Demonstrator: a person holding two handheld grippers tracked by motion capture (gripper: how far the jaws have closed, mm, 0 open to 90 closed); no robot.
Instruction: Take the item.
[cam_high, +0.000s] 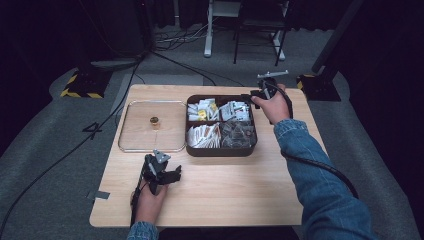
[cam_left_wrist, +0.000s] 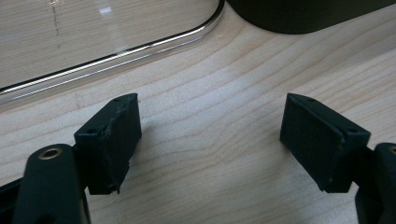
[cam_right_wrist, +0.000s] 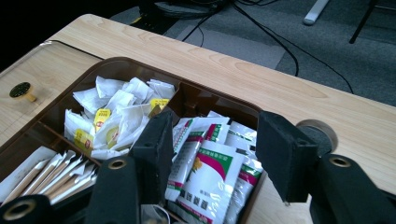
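Sachets (cam_right_wrist: 212, 175) with green-and-pink print sat in the upper-right compartment of the brown divided box (cam_high: 220, 151), centre of the high view. Right gripper (cam_right_wrist: 212, 151) hovered over them, jaws moderately apart, gripping nothing. Left gripper (cam_left_wrist: 210, 140) sat lower left on bare table (cam_high: 225, 195), jaws parted, nothing between them. Right gripper view resolved tea bags (cam_right_wrist: 116, 116) and sachet print; high view showed the clear lid (cam_high: 152, 126) left of the box.

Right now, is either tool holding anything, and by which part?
Nothing is held. The left tool stands open over bare table; the right tool is open above the sachets.
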